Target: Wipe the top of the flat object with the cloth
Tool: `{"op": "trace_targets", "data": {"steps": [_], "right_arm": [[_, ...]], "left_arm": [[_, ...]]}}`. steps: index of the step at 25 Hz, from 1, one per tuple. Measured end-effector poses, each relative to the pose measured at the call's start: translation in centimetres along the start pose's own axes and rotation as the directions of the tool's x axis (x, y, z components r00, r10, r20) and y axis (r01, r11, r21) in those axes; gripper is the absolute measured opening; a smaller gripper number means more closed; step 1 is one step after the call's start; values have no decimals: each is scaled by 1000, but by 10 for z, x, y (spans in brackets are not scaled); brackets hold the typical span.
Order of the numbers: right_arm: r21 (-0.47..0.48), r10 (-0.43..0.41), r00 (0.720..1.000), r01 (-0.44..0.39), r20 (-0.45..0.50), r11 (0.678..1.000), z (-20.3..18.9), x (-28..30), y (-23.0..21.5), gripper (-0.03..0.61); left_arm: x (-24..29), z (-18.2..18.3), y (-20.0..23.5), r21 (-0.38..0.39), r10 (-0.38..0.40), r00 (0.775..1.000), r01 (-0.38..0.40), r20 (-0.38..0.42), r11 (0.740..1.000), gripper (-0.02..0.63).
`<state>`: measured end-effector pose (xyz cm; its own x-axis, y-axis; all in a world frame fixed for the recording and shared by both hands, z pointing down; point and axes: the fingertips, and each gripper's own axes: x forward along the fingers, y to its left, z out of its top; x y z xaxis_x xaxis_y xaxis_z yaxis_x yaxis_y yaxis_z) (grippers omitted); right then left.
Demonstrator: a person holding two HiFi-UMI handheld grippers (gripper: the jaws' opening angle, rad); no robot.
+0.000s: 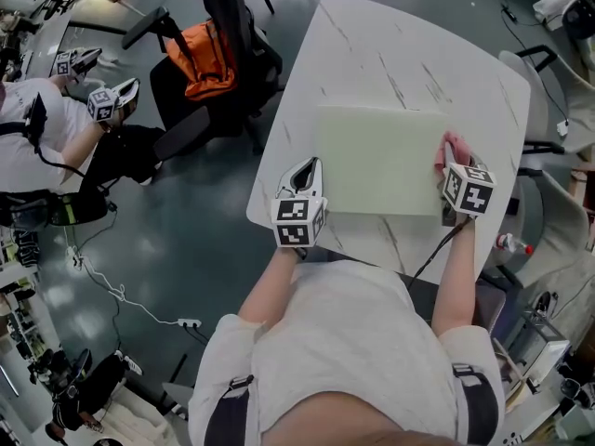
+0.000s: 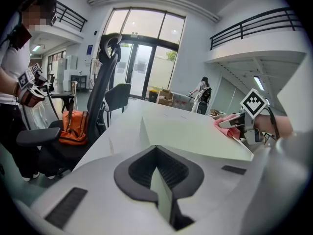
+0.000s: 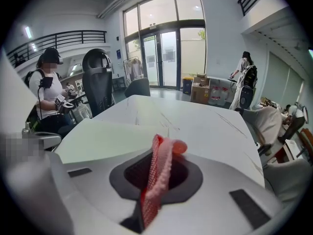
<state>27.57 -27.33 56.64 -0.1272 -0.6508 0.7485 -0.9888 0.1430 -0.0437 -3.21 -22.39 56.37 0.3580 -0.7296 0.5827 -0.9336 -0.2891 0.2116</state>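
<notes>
The flat object [image 1: 381,161] is a thin, pale green rectangular board lying on the white marbled table [image 1: 390,54], near the person's side. The cloth [image 1: 446,149] is a small pink piece at the board's right edge. The head view takes in the whole board with a gripper at each side; only the left gripper view shows the board's thin left edge pinched between the left gripper's [image 1: 305,177] jaws, and only the right gripper view shows the cloth's knobbly weave, clamped in the right gripper [image 1: 453,161].
</notes>
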Motion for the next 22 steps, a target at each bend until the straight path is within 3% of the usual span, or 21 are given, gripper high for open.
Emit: {"op": "trace_targets", "data": {"steps": [10,22], "right_arm": [[8,-9,1000,9,-3,1000,-5,-3,10,32],[13,64,998,-64,-4,998,0,10,81,32]], "left_arm": [[1,1,0,-8,-15,1000,15,6,1000,14],[-4,-1,-1,-5,-53,999,53,-5,999,14]]}}
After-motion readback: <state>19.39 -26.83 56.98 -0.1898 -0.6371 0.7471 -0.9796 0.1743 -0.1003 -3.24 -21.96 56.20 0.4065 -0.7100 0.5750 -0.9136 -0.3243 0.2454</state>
